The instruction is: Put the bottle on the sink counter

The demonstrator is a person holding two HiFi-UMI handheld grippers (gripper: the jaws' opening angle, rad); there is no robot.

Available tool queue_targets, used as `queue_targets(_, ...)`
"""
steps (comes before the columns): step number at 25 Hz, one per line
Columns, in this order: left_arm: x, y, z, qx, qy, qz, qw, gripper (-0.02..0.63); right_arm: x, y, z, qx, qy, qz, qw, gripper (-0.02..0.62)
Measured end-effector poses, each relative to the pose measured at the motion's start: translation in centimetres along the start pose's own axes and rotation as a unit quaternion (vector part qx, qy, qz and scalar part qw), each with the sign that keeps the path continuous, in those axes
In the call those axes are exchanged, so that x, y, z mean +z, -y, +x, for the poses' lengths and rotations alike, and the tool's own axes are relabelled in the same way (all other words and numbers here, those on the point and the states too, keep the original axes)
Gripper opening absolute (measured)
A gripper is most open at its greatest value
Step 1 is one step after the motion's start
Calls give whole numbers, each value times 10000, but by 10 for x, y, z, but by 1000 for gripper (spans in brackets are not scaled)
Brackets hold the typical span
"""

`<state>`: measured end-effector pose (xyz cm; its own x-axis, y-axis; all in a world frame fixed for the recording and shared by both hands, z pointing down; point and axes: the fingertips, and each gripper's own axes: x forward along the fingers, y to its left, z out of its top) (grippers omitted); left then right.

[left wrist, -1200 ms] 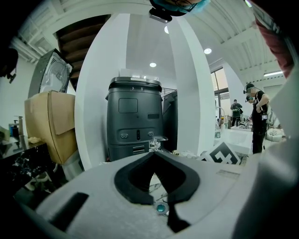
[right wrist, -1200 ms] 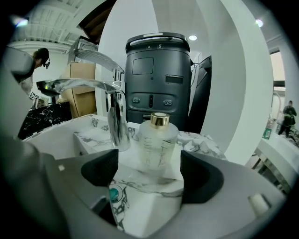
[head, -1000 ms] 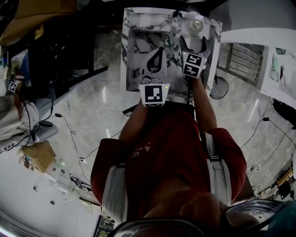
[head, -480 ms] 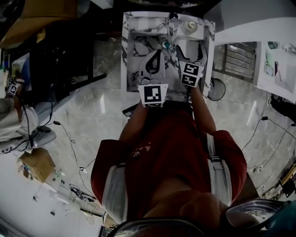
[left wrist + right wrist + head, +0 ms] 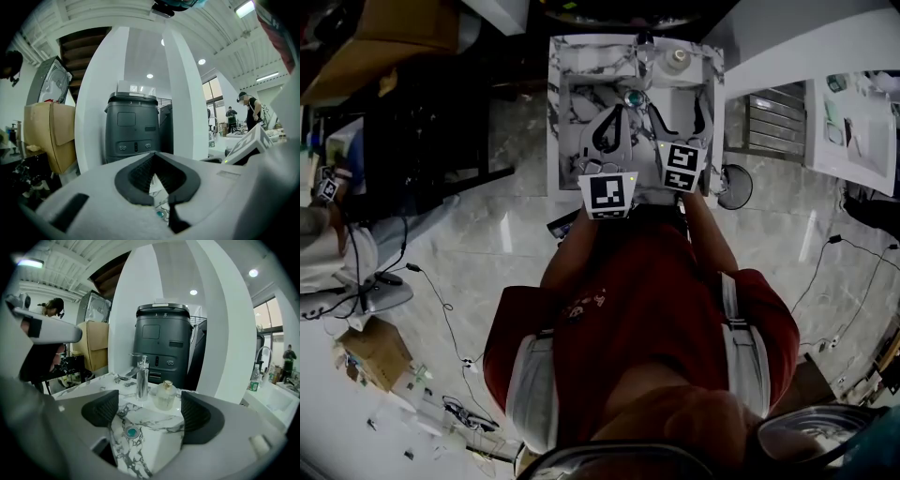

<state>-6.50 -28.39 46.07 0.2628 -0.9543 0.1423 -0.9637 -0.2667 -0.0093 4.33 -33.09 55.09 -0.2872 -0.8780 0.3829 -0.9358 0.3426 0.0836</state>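
The right gripper (image 5: 149, 411) is wide open with nothing between its jaws, held above the right side of the basin in the marble sink surface (image 5: 558, 94). The left gripper (image 5: 154, 157) is just to its left, also over the basin, its jaws pressed together at the tips and empty. The bottle (image 5: 165, 396), squat and clear with a gold cap, stands upright at the far right of the surface, just right of the chrome faucet (image 5: 140, 378) and apart from both grippers. A teal drain (image 5: 131, 432) sits in the basin, nearer than the faucet.
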Motion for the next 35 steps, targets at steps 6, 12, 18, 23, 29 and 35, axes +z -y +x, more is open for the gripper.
queue_targets(6,13,-2,-11,-88,192,-92,9997,3,34,-7,-31,-49,452,2,9990,419)
queue_targets(12,34,0,-19,-191,487,73,9986,2,63,-7,-59,-96,793,98,9968,419)
queue_targets(18,50,-1,-26,-257,719,182,9969,3,96,-13,-82,-81,1259,200,9918,419)
queue_targets(23,78,-3,-33,-186,1298,109,9913,2,115,-15,-97,-99,1472,85,9890,413)
queue_targets(29,90,-8,-40,-98,1424,82,9897,2,129,-19,-107,-160,1657,-26,9860,389)
queue_targets(35,89,-8,-41,-107,1418,9,9898,3,131,-24,-108,-32,1766,18,9843,320)
